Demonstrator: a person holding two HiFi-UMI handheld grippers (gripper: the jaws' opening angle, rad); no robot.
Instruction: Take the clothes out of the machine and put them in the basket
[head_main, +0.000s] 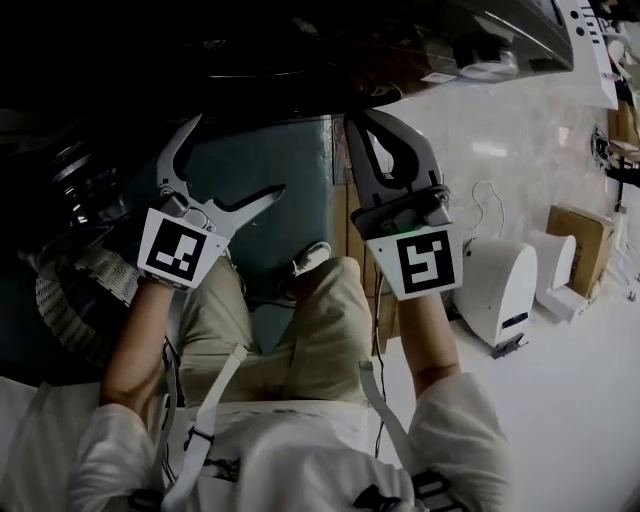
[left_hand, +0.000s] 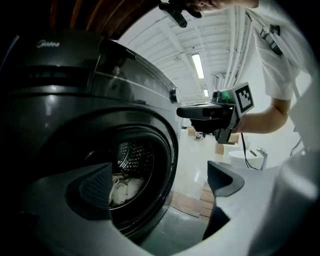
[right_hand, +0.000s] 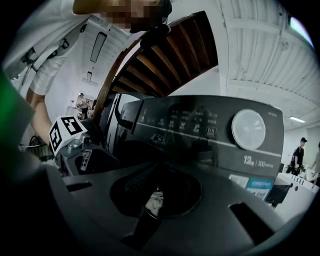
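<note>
The dark front-loading washing machine (left_hand: 75, 100) stands just ahead of me with its round door opening (left_hand: 150, 145) uncovered. Pale clothes (left_hand: 125, 187) lie in the bottom of the drum. My left gripper (left_hand: 160, 185) is open, its jaws wide apart, aimed at the opening and short of it. It shows in the head view (head_main: 228, 165) with nothing between its fingers. My right gripper (head_main: 368, 120) is raised beside it toward the machine's control panel (right_hand: 200, 125); its jaws stand together (right_hand: 150, 210). A slatted basket (head_main: 70, 300) sits low at my left.
White appliances (head_main: 500, 290) and a cardboard box (head_main: 580, 235) stand on the pale floor at the right. A teal mat (head_main: 270, 230) lies before the machine. A wooden stair underside (right_hand: 165, 55) hangs overhead. People (right_hand: 300, 150) stand far off at the right.
</note>
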